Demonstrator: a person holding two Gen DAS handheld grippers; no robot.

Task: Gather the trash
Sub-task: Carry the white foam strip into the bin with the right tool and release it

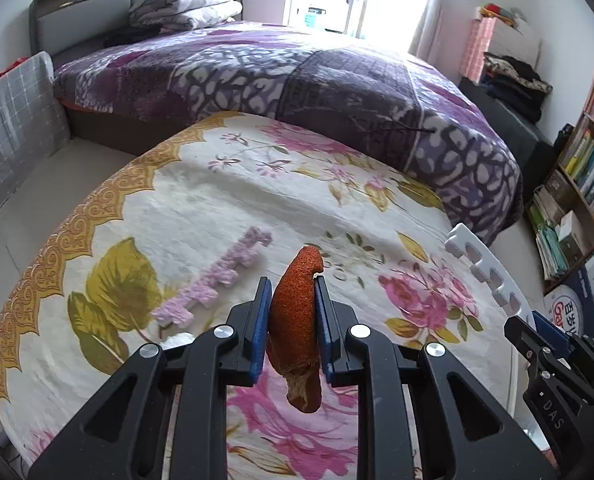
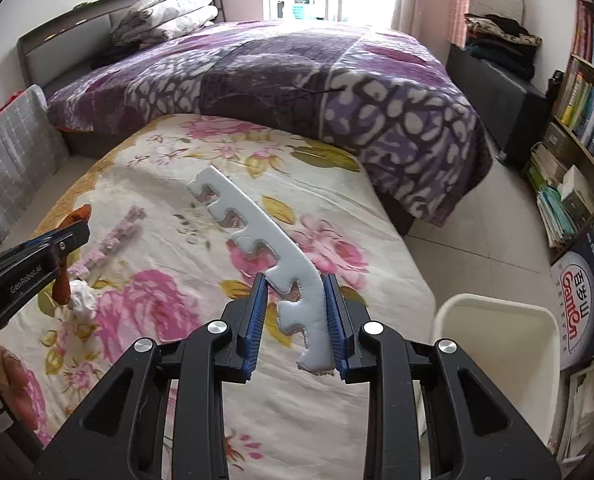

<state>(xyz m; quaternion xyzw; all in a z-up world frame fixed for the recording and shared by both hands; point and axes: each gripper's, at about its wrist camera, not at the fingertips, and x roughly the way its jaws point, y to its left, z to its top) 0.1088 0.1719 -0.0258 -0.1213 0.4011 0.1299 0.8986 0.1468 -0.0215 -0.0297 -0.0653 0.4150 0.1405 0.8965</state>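
Observation:
My left gripper [image 1: 289,286] is shut on an orange peel [image 1: 295,320] and holds it above the floral cloth [image 1: 225,184]. It also shows at the left of the right wrist view [image 2: 75,226]. My right gripper [image 2: 297,280] is shut on a white notched foam strip [image 2: 257,228] that sticks out forward over the cloth; the strip also shows in the left wrist view [image 1: 485,268]. A pink notched foam strip [image 1: 217,276] lies on the cloth, left of the peel. A crumpled white tissue [image 2: 83,298] lies on the cloth under the left gripper. A white bin [image 2: 497,344] stands on the floor to the right.
A bed with a purple blanket [image 2: 297,80] lies behind the cloth-covered surface. A bookshelf [image 2: 585,120] and printed boxes [image 2: 585,292] stand at the right. A grey checked cushion [image 1: 13,128] is at the left. Pale tiled floor [image 2: 477,232] runs between bed and shelf.

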